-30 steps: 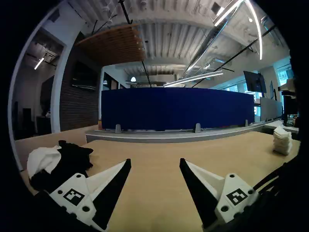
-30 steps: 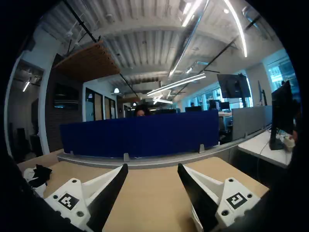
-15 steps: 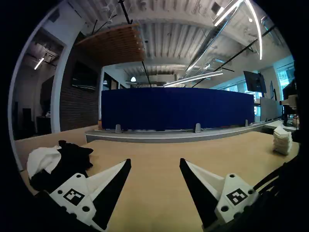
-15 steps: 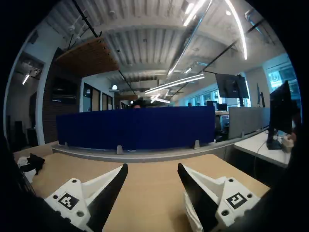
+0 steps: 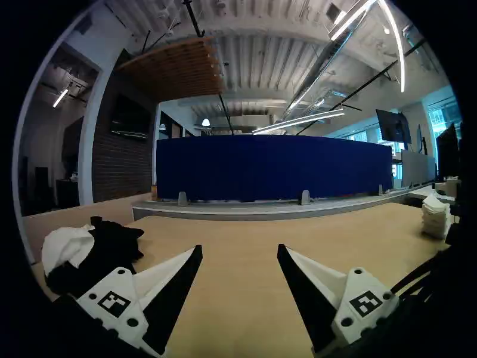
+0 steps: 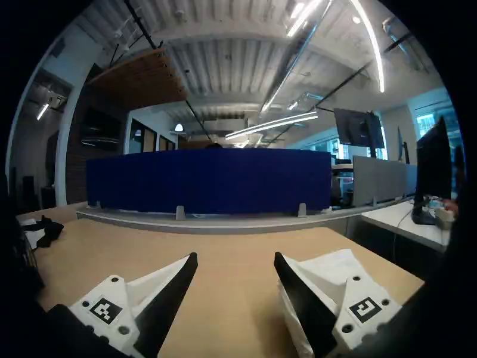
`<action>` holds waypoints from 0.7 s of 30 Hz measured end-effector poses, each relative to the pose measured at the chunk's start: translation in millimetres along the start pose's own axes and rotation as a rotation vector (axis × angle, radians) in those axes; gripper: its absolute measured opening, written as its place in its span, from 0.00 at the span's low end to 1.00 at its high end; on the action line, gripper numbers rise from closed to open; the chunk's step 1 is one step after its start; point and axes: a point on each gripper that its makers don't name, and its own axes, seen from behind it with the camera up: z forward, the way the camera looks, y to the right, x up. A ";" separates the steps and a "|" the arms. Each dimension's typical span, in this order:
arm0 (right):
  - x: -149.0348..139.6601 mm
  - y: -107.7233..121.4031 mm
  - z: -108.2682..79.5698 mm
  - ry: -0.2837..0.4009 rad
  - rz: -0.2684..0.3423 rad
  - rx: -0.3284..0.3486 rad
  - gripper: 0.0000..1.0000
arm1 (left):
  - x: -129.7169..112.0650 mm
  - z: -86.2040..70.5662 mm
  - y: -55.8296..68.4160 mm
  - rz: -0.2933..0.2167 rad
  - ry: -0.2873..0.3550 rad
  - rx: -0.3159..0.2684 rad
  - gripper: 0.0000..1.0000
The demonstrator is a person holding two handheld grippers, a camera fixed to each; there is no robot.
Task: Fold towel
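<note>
Wooden table (image 5: 238, 230): left gripper (image 5: 239, 246) and right gripper (image 6: 235, 254), fingers spread on both.
White towel stack (image 5: 436, 216) at right edge of left gripper view. White cloth at lower right of right gripper view, half hidden by a finger, probably the same stack. Black-and-white cloth heap (image 5: 89, 244) lower left.

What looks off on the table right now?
Only the black and white cloth heap, at the left end of the table in the left gripper view: crumpled, not folded. The white towel stack at the right end sits neat.
</note>
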 end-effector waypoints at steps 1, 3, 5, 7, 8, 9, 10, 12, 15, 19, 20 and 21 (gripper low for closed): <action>-4.2 0.6 0.8 -0.003 0.002 0.000 1.00 | 0.0 0.1 0.0 0.000 0.000 0.000 0.93; -13.0 1.8 2.6 -0.009 0.006 0.002 1.00 | -0.1 0.2 0.0 0.000 0.000 0.000 0.93; -19.1 2.1 4.4 -0.015 0.014 0.004 1.00 | 0.1 0.4 0.0 0.000 0.000 0.000 0.93; -22.6 2.3 5.8 -0.017 0.020 0.005 1.00 | 0.2 0.6 -0.2 0.000 0.000 0.000 0.93; -23.5 2.3 6.4 -0.018 0.023 0.005 1.00 | 0.3 0.7 -0.3 0.000 0.000 0.000 0.93; -24.4 2.3 7.0 -0.018 0.025 0.005 1.00 | 0.4 0.9 -0.4 0.000 0.000 0.000 0.93; -25.0 2.0 7.2 -0.017 0.026 0.006 1.00 | 0.4 1.1 -0.4 0.000 0.000 0.000 0.93; -26.3 1.1 7.6 -0.016 0.026 0.008 1.00 | 0.4 1.6 -0.6 0.000 0.000 0.000 0.93; -28.0 -0.5 7.4 -0.014 0.029 0.011 1.00 | 0.4 1.5 -0.8 0.000 0.000 0.000 0.93; -30.5 -3.7 7.0 -0.015 0.040 0.009 1.00 | 0.2 1.3 -1.1 0.000 0.000 0.000 0.93; -31.2 -4.7 7.2 -0.014 0.042 0.010 1.00 | 0.1 1.3 -1.1 0.000 0.000 0.000 0.93; -31.8 -5.5 7.3 -0.014 0.044 0.010 1.00 | 0.0 1.4 -1.1 0.000 0.000 0.000 0.93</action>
